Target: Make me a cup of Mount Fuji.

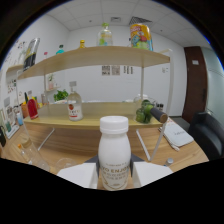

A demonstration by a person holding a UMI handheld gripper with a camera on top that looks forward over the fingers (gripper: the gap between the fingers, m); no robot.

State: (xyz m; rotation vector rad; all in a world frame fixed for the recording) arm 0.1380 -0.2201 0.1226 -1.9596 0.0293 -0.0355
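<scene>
**Between the jaws: a white bottle**

Between the two white fingers [80, 175] stands a white bottle [114, 152] with a white cap, its label facing the camera. The gripper [114, 176] has its jaws closed against both sides of it. Beyond the bottle, the wooden worktop [100, 120] carries a clear bottle with a red label [74, 107] and dark green fruit [144, 112]. Above, a shelf [100, 56] bears more bottles.
</scene>
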